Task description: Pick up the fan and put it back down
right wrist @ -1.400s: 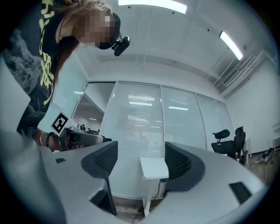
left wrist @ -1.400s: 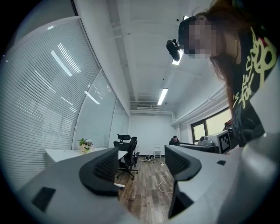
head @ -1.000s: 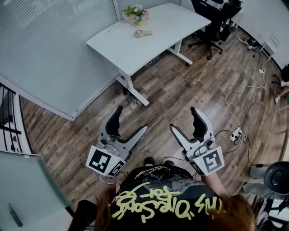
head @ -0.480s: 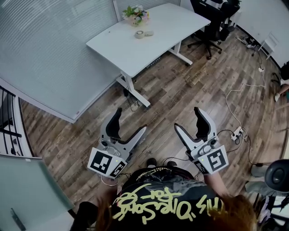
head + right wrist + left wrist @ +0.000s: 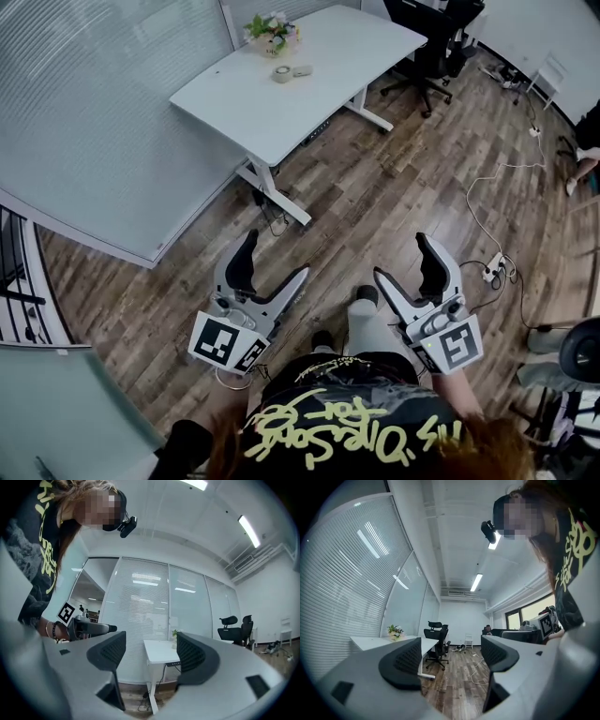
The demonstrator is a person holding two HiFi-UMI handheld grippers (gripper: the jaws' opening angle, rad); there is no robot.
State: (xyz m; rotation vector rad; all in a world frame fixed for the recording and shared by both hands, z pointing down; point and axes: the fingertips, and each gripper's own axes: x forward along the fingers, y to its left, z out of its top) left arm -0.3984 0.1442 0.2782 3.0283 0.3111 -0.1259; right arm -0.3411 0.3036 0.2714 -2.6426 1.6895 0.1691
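— Stepping forward, by the look of it: a leg [image 5: 361,305] now shows on the wooden floor [image 5: 375,187] between the two tools, where a moment ago there was none. The white worktop [image 5: 272,112] has also slid a little to the left in the head view.

— So the task has not really begun?

— I would judge not. This is the approach. The left tongs [image 5: 277,255] are spread wide with nothing between them, and so are the right tongs [image 5: 403,256]. Each gripper view looks through its gap at bare room.

— And the fan?

— I cannot make one out for certain. At the worktop's far end stand some flowers [image 5: 272,28]. Just beside them lie a small round thing [image 5: 281,73] and a small pale thing [image 5: 302,69], both too small to name. If the fan is one of those, it sits well apart from both tongs and untouched.
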